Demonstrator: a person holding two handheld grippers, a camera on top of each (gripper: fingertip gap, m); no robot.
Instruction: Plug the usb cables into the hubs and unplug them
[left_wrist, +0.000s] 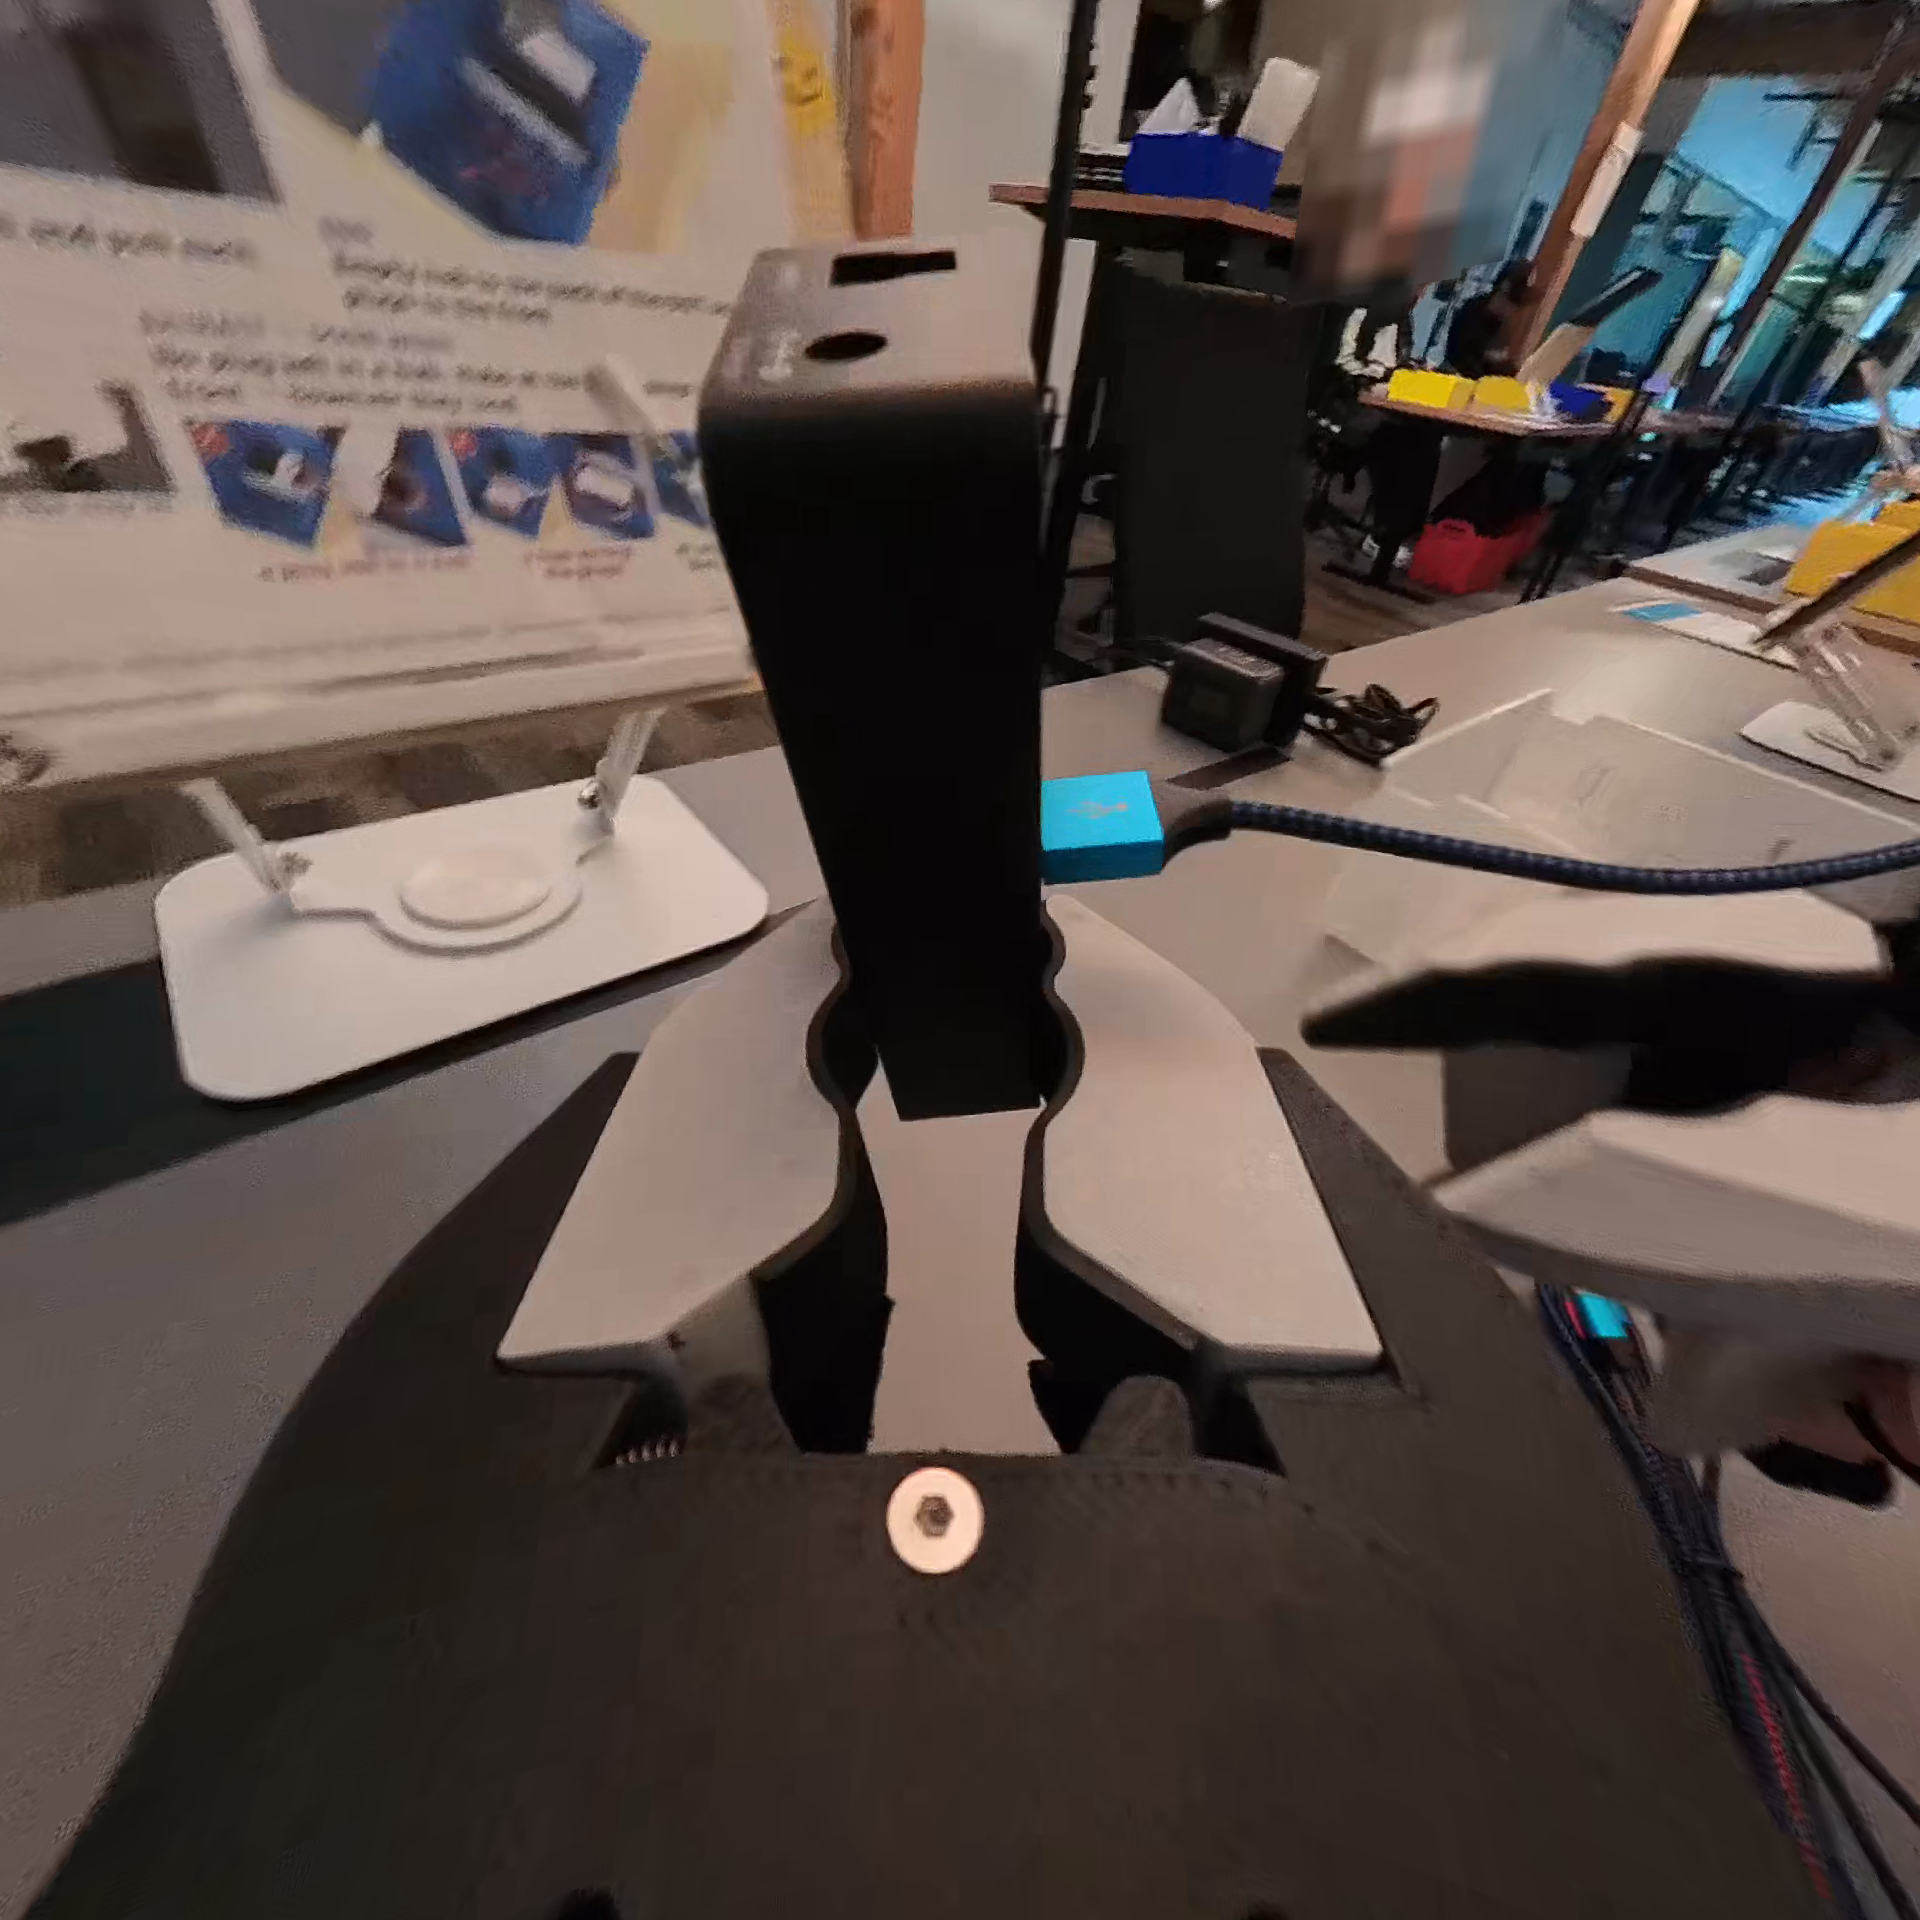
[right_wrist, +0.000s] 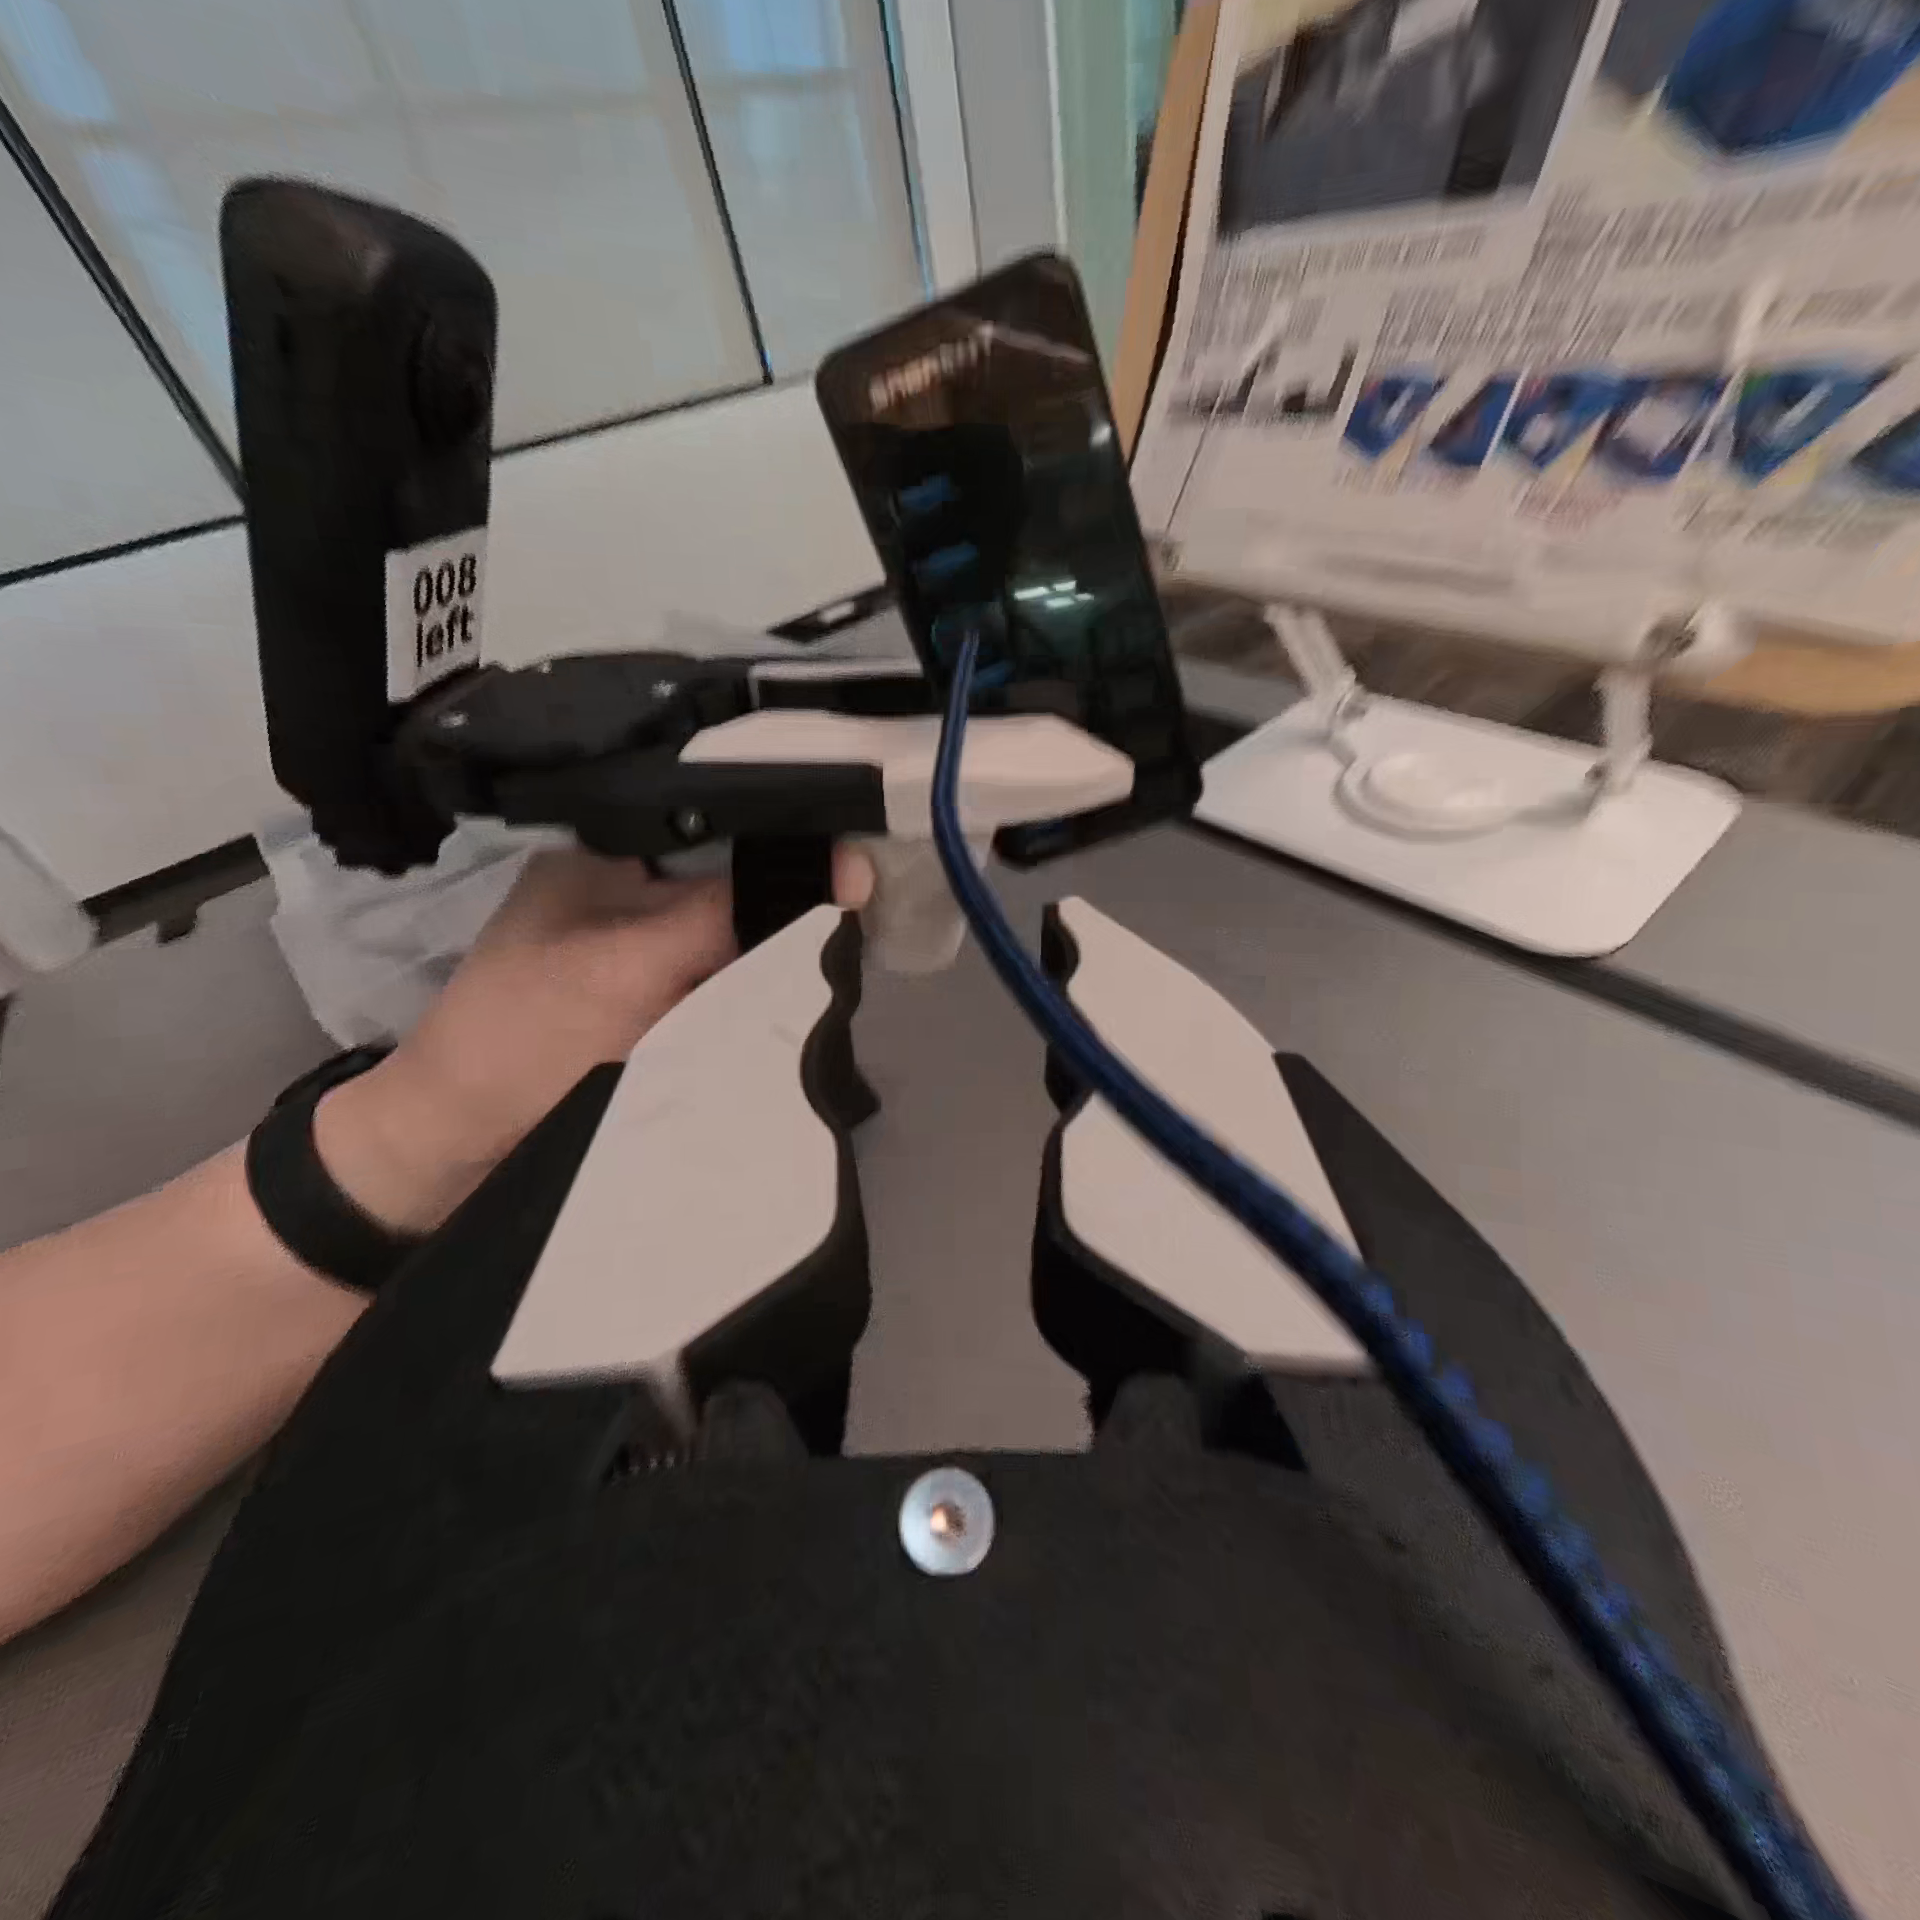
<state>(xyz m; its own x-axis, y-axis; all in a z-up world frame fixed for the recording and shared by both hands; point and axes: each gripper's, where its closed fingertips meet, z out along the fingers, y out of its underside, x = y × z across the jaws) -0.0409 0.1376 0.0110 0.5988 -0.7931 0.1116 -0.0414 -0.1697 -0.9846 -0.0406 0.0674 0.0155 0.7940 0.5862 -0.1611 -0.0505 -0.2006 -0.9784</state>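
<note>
The left gripper (left_wrist: 945, 1023) had its jaws clamped on the lower end of the black hub (left_wrist: 883, 644), held upright above the table (left_wrist: 260, 1299). The right gripper (right_wrist: 951, 966) had its jaws apart, empty, the blue braided cable (right_wrist: 1049, 1029) draped loosely across one finger. The cable's blue plug (left_wrist: 1101, 828) sat seated in the hub's side port. Judging from this, one plugging was done; pulling it out remained, with other blue ports free.
</note>
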